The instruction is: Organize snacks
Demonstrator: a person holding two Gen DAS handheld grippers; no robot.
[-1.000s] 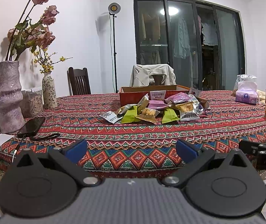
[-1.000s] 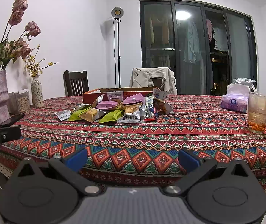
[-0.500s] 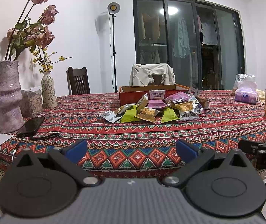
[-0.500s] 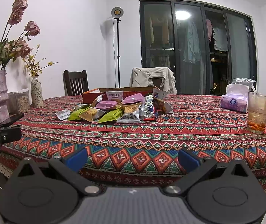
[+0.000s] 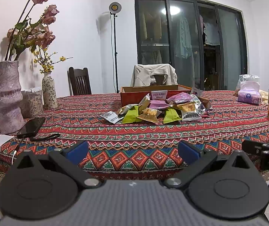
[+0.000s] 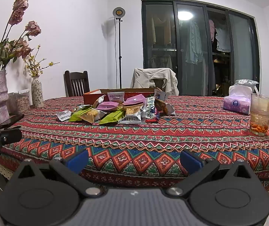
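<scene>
Nothing moved — two claws (image 5: 132, 151) (image 6: 134, 159) agape; one box (image 5: 134, 92).

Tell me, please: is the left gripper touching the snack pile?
Apart. In the left wrist view, the left gripper stands open at the table's near edge, and a wide band of bare tablecloth separates it from the snack pile.

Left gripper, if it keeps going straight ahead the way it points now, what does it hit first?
Probably the near edge of the patterned tablecloth: the open left gripper sits low at it. If it clears the edge, the snack pile comes next; depth is unclear.
</scene>
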